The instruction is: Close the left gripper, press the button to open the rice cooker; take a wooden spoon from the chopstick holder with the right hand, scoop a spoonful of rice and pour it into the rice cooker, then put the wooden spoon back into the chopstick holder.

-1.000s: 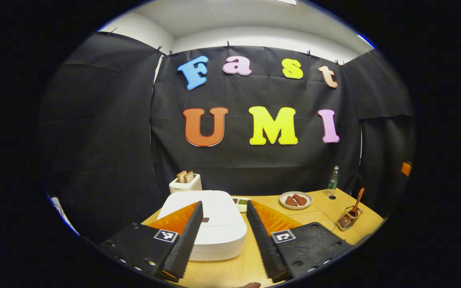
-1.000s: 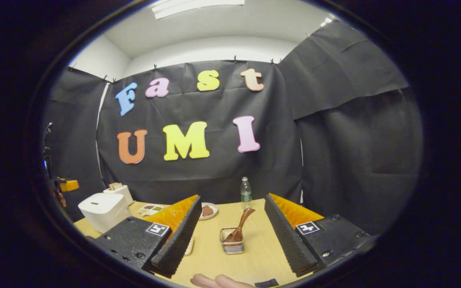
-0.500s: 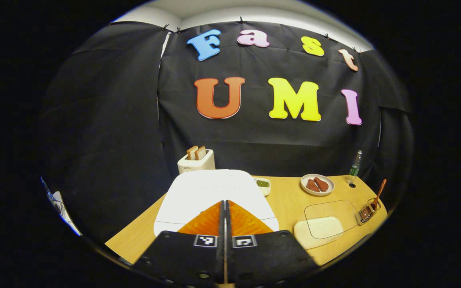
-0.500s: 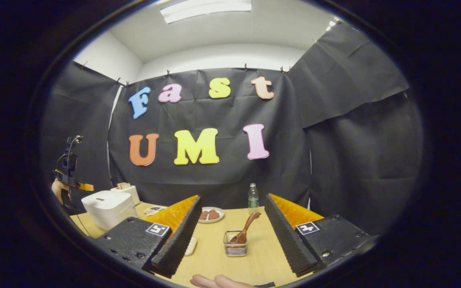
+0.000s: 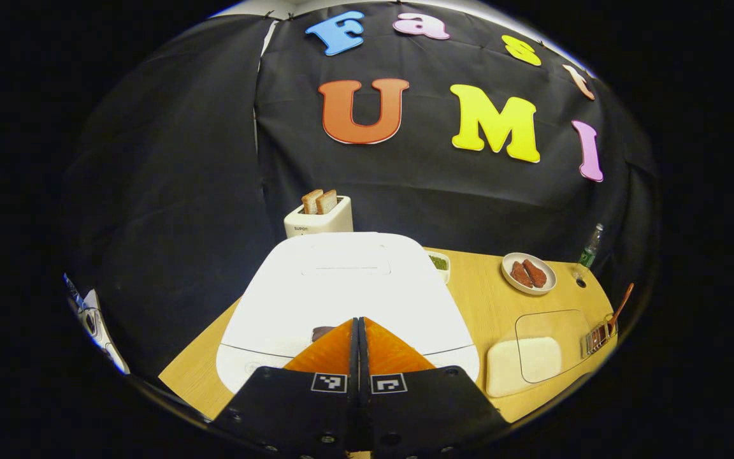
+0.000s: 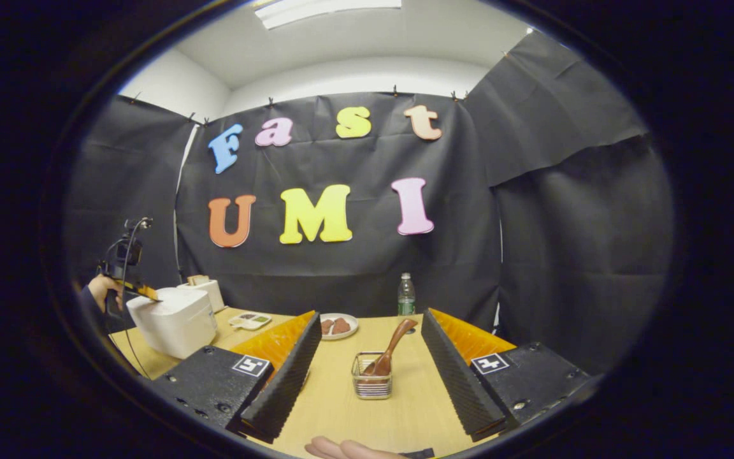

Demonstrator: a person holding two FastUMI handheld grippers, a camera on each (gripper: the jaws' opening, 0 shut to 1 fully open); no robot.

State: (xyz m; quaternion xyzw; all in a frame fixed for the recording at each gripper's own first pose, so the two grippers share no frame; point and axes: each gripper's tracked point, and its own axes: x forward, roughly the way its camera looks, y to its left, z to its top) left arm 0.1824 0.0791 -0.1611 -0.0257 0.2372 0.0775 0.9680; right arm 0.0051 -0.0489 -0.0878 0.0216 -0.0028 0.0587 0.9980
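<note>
- Left gripper (image 5: 359, 322): we are holding it with its fingers pressed together, gripping nothing, its tip over the front edge of the cooker (image 5: 341, 287), just beside the dark button (image 5: 321, 331). The lid is down.
- Right gripper (image 6: 367, 347): we are keeping it wide apart and empty above the counter (image 6: 405, 408), with the holder (image 6: 372, 384) between its fingers, farther off.
- Spoon (image 6: 390, 354) is leaning in the holder.
- Rice tray (image 5: 523, 364) is sitting right of the cooker.

Left hand-held gripper (image 5: 359, 322) — fingers pressed together, pointing downward; right hand-held gripper (image 6: 367, 357) — fingers spread wide, level.
</note>
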